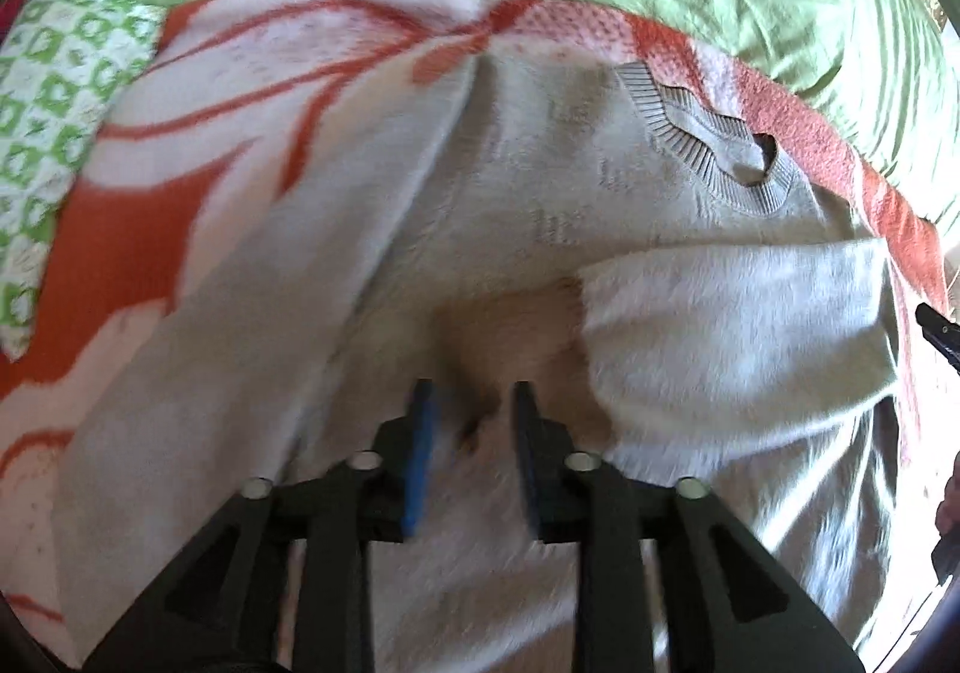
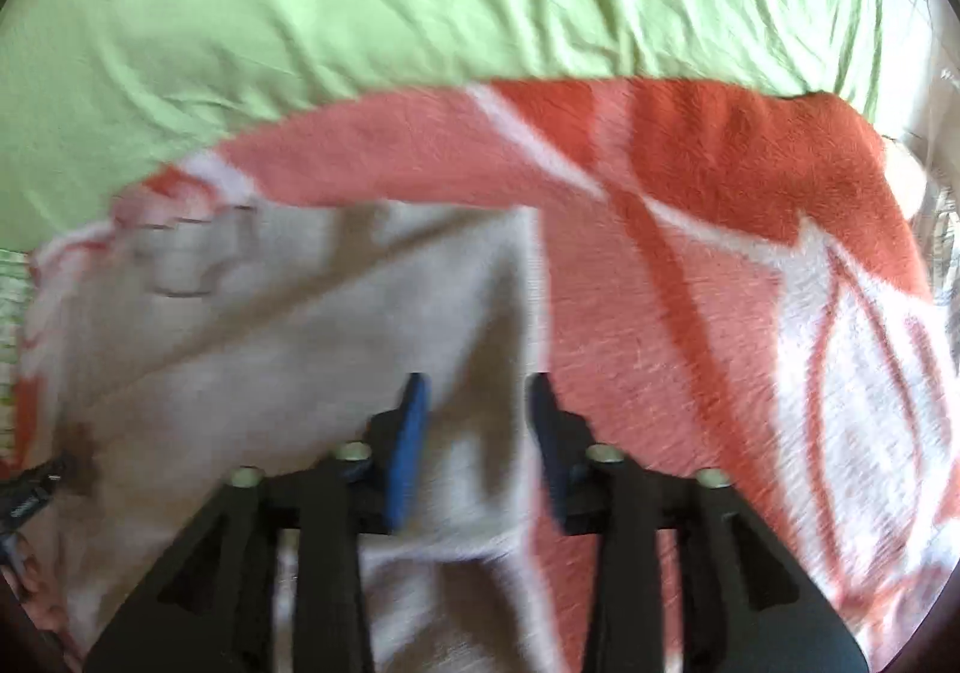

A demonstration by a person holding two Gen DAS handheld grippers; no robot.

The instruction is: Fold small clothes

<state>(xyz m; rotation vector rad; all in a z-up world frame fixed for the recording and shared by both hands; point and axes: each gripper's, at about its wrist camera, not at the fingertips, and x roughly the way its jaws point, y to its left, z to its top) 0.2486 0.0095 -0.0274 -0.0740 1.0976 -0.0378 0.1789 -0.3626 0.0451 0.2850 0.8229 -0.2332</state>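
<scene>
A small light grey knit sweater [image 1: 540, 205] with a ribbed collar [image 1: 708, 144] lies on an orange and white blanket [image 1: 150, 229]. One sleeve [image 1: 720, 349] is folded across the body. My left gripper [image 1: 471, 403] is open and empty, low over the sweater's middle. In the right wrist view the same sweater [image 2: 288, 337] lies left of centre, its side edge running between the fingers. My right gripper [image 2: 477, 391] is open and empty over that edge. The tip of the left gripper [image 2: 36, 487] shows at the far left of that view.
The blanket [image 2: 690, 265] lies on a green bedsheet [image 2: 360, 0]. A green and white patterned pillow [image 1: 54, 90] sits at the left. The tip of the right gripper [image 1: 939, 328] shows at the right edge of the left wrist view.
</scene>
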